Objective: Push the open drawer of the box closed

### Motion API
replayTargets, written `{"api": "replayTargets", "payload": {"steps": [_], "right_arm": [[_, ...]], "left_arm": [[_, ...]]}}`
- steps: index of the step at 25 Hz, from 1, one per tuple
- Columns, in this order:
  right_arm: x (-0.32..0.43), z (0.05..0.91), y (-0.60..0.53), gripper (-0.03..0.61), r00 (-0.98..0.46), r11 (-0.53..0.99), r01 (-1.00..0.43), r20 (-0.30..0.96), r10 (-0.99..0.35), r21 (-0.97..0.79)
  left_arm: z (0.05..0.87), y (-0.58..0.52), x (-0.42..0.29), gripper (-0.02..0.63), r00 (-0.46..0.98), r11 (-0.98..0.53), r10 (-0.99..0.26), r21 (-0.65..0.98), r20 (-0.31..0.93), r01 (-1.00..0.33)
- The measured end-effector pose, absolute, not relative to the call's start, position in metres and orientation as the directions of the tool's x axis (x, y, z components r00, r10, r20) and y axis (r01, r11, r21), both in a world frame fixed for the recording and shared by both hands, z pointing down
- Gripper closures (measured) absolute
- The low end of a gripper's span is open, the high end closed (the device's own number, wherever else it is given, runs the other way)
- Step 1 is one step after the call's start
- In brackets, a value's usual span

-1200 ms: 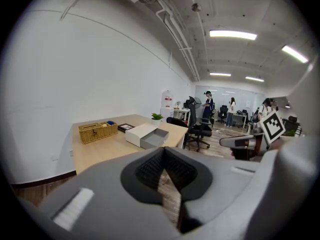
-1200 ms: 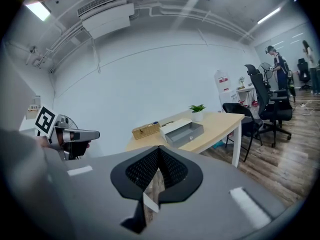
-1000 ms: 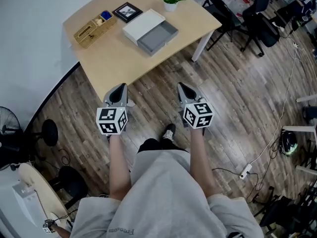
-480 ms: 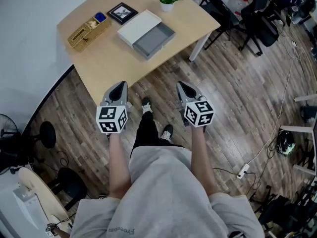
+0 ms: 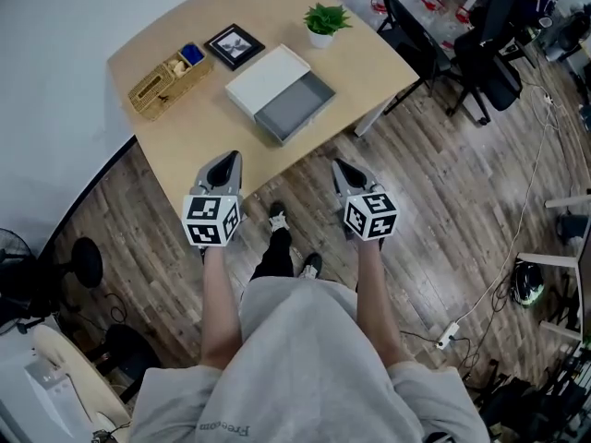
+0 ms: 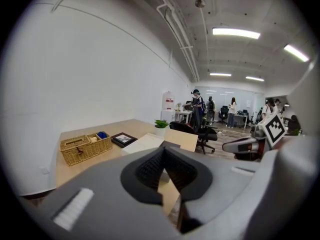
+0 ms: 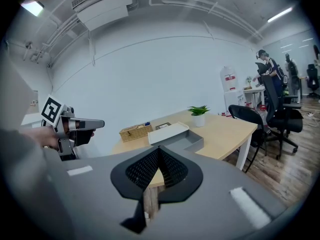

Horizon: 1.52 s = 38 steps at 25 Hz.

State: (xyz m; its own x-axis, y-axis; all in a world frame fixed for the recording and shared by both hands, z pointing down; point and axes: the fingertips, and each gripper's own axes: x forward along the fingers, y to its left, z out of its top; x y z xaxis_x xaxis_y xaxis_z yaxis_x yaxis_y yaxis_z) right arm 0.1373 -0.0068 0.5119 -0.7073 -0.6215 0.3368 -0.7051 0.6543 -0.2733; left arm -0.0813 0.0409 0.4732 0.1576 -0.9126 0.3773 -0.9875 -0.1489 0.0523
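A white box (image 5: 267, 77) lies on the light wooden table (image 5: 212, 127), with its grey drawer (image 5: 295, 107) pulled out toward the table's front edge. From the right gripper view the box (image 7: 167, 132) and open drawer (image 7: 186, 141) lie ahead, well out of reach. My left gripper (image 5: 223, 166) hovers over the table's near edge, jaws shut and empty. Out over the floor, just off the table, my right gripper (image 5: 345, 173) is also shut with nothing in it.
A wicker basket (image 5: 167, 70), a framed picture (image 5: 234, 45) and a small potted plant (image 5: 324, 21) stand on the table behind the box. Black office chairs (image 5: 434, 35) stand to the right. Cables and a power strip (image 5: 451, 329) lie on the wooden floor.
The person has stepped toward the table, and it now sits lower and closer in the head view. Both grippers kept their pose, still shut.
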Motion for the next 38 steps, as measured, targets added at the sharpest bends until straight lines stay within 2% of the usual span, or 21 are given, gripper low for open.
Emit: {"api": "replayTargets", "payload": {"steps": [16,24,32,38], "right_arm": [[0.100,0.540,-0.109,0.577,-0.663,0.585,-0.748,0.403,-0.631,-0.313],[0.078,0.559,-0.143,0.577,-0.650,0.536,-0.760,0.420,-0.634,-0.367],[0.070,0.565,-0.172,0.577,-0.606,0.481,-0.795,0.435,-0.666,-0.370],[0.070,0.569,-0.175,0.577,-0.583,0.460,-0.812,0.459,-0.671,-0.359]], "left_arm": [[0.494,-0.088,-0.115,0.561,0.246,-0.236,-0.871,0.078,0.426,-0.969],[0.546,-0.120,-0.126,0.561,0.334,-0.350,-0.765,0.079,0.551,-0.933],[0.581,-0.158,-0.131,0.561,0.397,-0.455,-0.694,0.062,0.601,-0.888],[0.615,-0.175,-0.128,0.561,0.443,-0.591,-0.585,0.016,0.680,-0.806]]}}
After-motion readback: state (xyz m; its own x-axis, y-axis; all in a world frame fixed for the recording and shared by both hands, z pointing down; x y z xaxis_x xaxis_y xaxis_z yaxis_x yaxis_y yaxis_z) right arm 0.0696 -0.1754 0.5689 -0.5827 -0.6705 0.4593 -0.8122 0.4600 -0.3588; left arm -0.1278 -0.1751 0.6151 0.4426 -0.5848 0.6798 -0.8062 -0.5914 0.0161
